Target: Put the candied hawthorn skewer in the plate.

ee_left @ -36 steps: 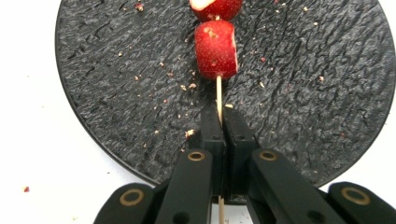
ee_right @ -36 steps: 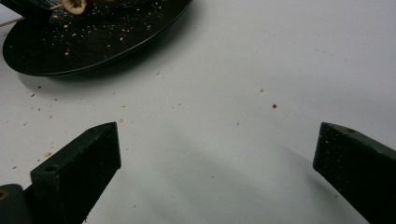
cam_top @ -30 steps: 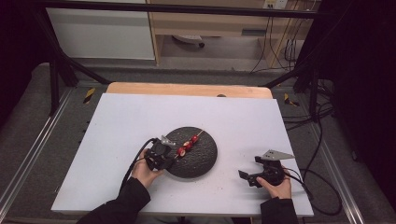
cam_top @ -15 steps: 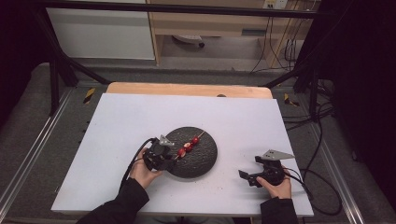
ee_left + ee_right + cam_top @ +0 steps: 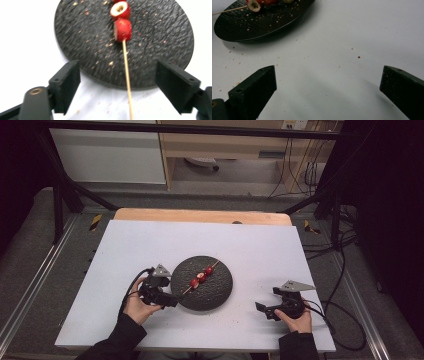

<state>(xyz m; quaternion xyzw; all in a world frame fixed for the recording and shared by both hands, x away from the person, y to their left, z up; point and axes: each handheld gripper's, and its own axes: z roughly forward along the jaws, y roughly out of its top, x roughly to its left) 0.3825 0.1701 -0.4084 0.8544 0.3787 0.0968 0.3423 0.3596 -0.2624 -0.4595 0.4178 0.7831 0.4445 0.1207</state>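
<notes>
Near the table's (image 5: 150, 240) front edge, the left tongs (image 5: 117, 82) have just been opening; their jaws stand wide with the skewer's (image 5: 127, 75) bare stick lying loose between them, untouched. A careless pull-back could catch that stick and drag the skewer off the plate (image 5: 220, 292). The right tongs (image 5: 327, 87) gape empty near the front right corner. Farther in, the skewer lies across the dark plate at mid-table.
</notes>
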